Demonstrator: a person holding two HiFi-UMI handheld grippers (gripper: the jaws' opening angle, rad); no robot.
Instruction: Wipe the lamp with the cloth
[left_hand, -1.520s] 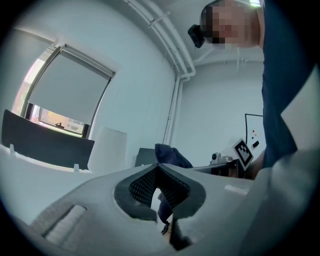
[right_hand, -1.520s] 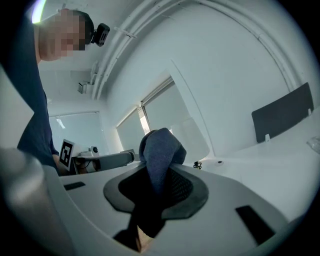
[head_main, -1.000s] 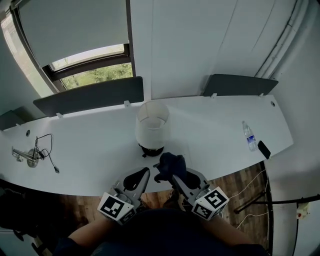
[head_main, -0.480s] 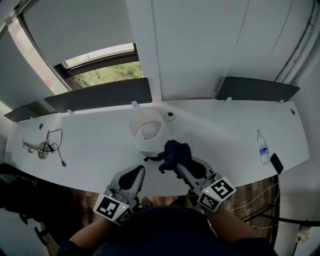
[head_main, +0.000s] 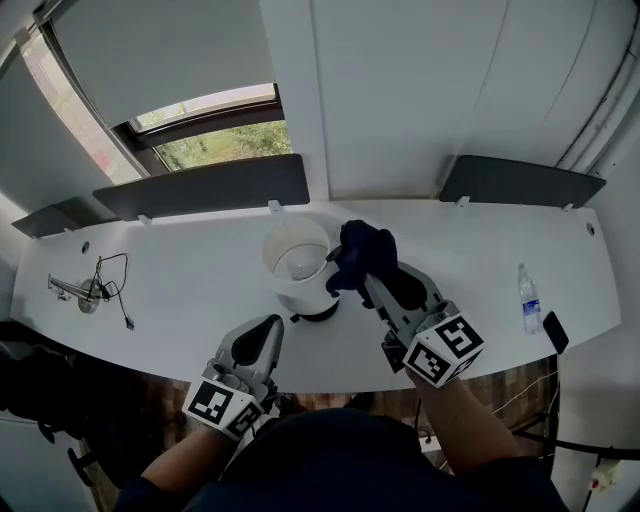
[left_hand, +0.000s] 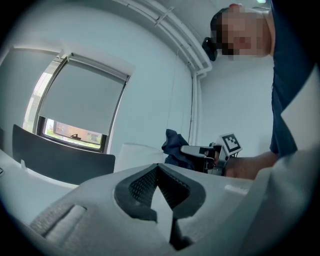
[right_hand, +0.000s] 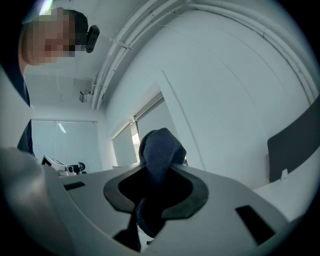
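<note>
Cloth (head_main: 362, 248) clamped in right gripper (head_main: 369, 281) jaws, beside lamp (head_main: 296, 264); left gripper (head_main: 266, 328) jaws together.

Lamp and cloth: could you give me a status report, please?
Right gripper shut on cloth, cloth at lamp shade's rim. Left gripper shut, empty, short of lamp. Nothing blocking.

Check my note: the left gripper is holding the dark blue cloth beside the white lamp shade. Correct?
No, it's the right gripper holding the dark blue cloth beside the white lamp shade; the right gripper view shows its jaws shut on the cloth.
</note>
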